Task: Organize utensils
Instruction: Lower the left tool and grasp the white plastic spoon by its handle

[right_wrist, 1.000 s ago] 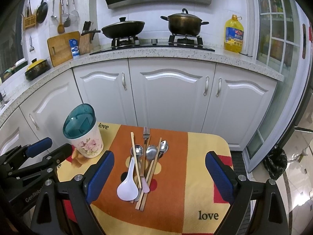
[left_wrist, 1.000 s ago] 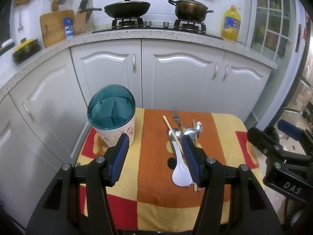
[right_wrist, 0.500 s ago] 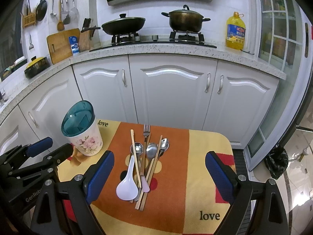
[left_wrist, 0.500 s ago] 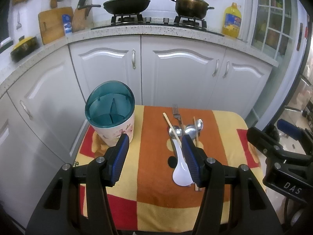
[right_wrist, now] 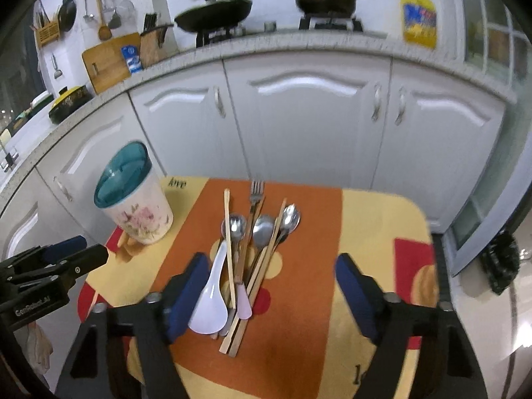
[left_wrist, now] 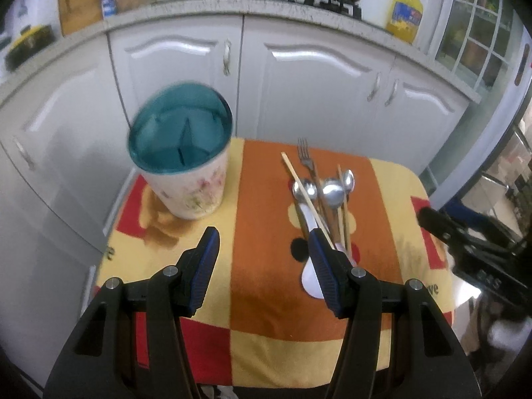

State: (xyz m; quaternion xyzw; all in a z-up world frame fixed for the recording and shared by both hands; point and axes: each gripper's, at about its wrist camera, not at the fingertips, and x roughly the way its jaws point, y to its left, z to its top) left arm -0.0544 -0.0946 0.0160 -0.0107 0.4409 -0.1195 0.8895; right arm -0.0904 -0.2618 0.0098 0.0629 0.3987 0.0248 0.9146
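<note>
A white floral utensil holder (left_wrist: 191,193) (right_wrist: 139,219) with a teal divided top stands at the table's back left. A loose pile of utensils lies on the orange stripe: a white plastic spoon (right_wrist: 211,302) (left_wrist: 311,282), a fork (right_wrist: 256,193), three metal spoons (right_wrist: 262,229) and wooden chopsticks (right_wrist: 227,242). My right gripper (right_wrist: 271,266) hovers over the near end of the pile, its jaws closing, with the handles below the gap and no pad pressing on them. My left gripper (left_wrist: 262,242) is open over bare cloth, between holder and pile.
The small table wears a yellow, orange and red cloth (left_wrist: 266,299). White cabinets (right_wrist: 316,116) stand close behind it, with a stove and pots on the counter above. A dark bag (right_wrist: 502,262) sits on the floor at the right.
Both grippers have sunk toward the table and tilted down, so holder and pile look bigger. The right fingers stand closer together than before. The utensils have not moved.
</note>
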